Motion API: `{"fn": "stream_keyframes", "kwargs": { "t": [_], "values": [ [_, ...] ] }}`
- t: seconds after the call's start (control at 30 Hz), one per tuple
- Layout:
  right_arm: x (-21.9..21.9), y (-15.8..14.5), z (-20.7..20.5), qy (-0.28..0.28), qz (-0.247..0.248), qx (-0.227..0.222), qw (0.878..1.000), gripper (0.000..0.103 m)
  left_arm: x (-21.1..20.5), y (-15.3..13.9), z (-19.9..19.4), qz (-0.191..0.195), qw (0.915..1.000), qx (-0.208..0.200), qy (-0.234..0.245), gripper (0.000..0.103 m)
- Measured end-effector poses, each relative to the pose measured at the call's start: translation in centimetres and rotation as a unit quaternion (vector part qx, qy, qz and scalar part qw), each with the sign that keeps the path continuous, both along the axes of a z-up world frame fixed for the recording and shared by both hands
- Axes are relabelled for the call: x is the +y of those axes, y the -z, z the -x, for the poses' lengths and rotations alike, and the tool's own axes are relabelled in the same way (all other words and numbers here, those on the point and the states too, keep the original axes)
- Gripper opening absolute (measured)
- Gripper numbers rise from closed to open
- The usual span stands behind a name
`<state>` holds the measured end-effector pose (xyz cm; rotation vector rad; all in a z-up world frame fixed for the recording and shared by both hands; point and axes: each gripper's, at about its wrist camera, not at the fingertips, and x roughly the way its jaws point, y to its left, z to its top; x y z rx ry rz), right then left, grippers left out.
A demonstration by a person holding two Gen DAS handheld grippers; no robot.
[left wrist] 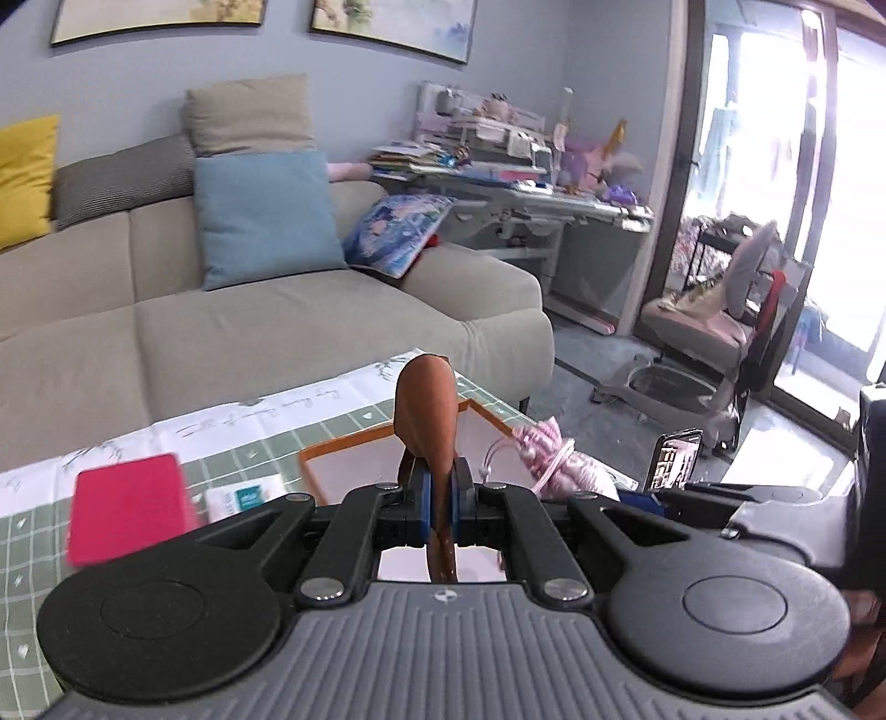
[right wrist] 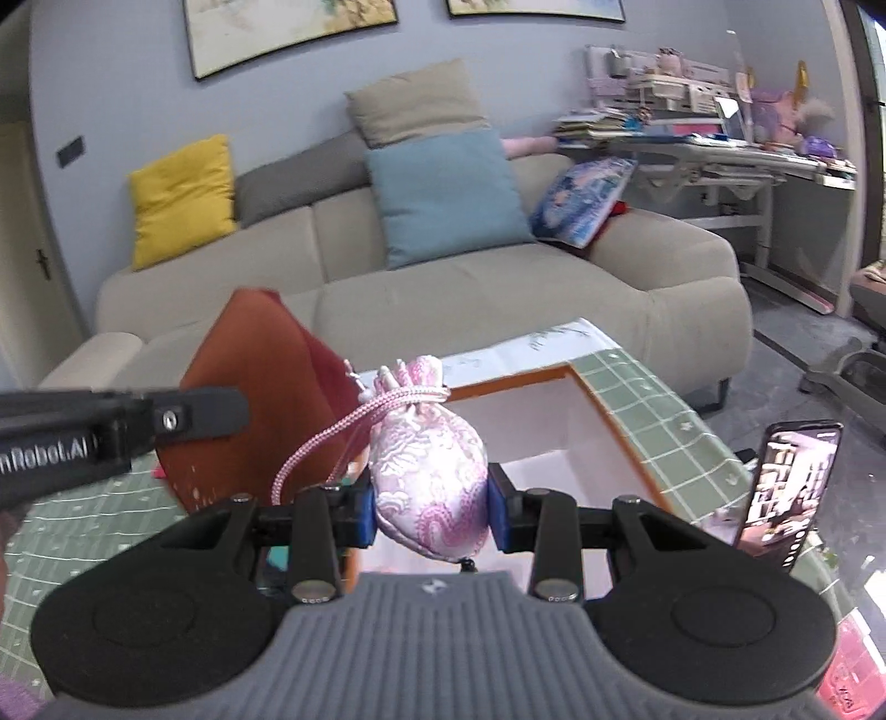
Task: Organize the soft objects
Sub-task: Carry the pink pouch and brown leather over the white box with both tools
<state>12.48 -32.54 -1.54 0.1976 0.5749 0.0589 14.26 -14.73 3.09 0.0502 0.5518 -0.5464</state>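
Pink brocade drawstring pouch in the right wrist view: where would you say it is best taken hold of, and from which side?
Across its plump belly, coming level from the near side, as the right gripper does now. The pink pouch is widest and firmest there, so the blue pads press on both flanks. The gathered neck and loose cord would let it swing.

I'm seeing daylight flooding in from the glass door [left wrist: 830, 194] at right, which is blowing out to white glare. Fisheye bending is curving the picture frames [right wrist: 288, 33] and darkening the corners. The red card [left wrist: 130, 507] is smearing with motion blur; the room is staying evenly bright.
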Motion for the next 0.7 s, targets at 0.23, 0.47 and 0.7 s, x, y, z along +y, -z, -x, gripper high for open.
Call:
{"fn": "stream_keyframes", "kwargs": {
  "t": [0.23,0.47,0.7],
  "values": [
    [-1.7,3.0,-4.0,0.014,0.017,0.065,0.998,0.037,-4.1,2.1,-3.6,-0.059,0.9973,0.022,0.038,0.006],
    [-2.3,6.2,-8.5,0.002,0.041,0.127,0.991,0.037,-6.0,6.6,-7.3,-0.126,0.9883,0.07,0.05,0.006],
    [-1.8,8.3,-12.1,-0.021,0.062,0.162,0.985,0.037,-6.9,8.8,-11.0,-0.163,0.981,0.098,0.041,0.007]
  ]
}}
